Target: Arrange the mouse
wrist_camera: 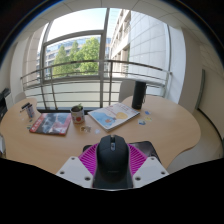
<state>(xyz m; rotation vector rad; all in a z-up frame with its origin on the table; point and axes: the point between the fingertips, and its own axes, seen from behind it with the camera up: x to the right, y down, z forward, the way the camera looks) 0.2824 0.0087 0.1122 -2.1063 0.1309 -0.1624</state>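
Note:
A black computer mouse [111,158] sits between my gripper's [111,160] two fingers, with their magenta pads [91,157] pressing against both of its sides. The mouse is held above the round wooden table [170,125], over a dark mouse mat [144,148] near the table's front edge. The mouse's tail end points toward the camera and its wheel faces away.
On the table stand a colourful magazine [50,123] at the left, a cup [77,115] near the middle, an open book [112,116] and a dark cylinder [139,95] at the back. A small object [28,110] stands far left. Windows and a railing lie beyond.

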